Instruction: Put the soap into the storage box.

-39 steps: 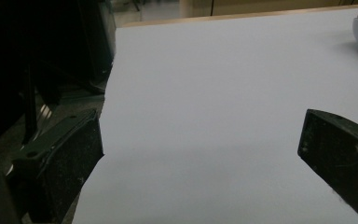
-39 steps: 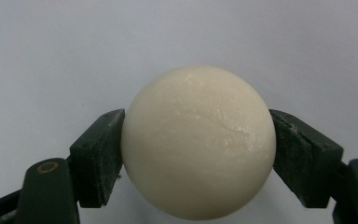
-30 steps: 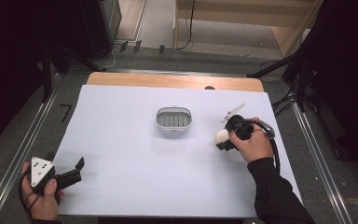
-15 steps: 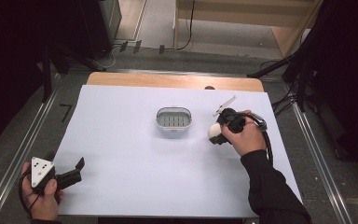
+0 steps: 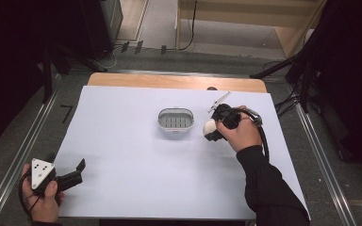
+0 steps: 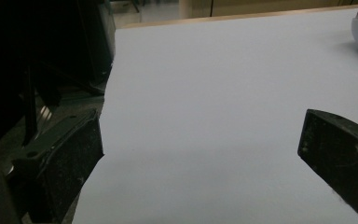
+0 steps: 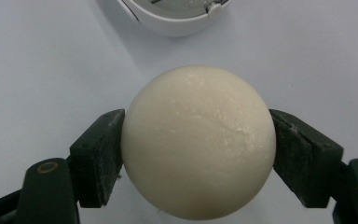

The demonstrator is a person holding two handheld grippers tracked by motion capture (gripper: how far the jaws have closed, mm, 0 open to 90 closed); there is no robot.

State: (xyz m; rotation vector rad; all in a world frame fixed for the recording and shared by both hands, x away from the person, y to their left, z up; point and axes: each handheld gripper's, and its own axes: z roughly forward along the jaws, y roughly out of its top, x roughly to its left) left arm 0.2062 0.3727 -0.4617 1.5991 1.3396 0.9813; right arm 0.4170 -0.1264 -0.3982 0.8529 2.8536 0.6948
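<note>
Across the frame's middle, table sheet [image 5: 136,165]: white, mostly bare.
Dish [image 5: 176,120]: centre, just left of the ball.
Left gripper [image 5: 73,175]: lower left, jaws wide, far off.
Right gripper [image 5: 212,132]: clamps cream ball [image 7: 198,140], nearer hand.

Looks like a lab or recording rig, not a home — black curtains [image 5: 9,70] hang on both sides and bare cables [image 5: 188,28] trail over the grey floor at the far end. The wooden table [image 5: 169,81] carries a plain white sheet [image 5: 136,155], flanked by metal rails [image 5: 19,155] left and right.
</note>
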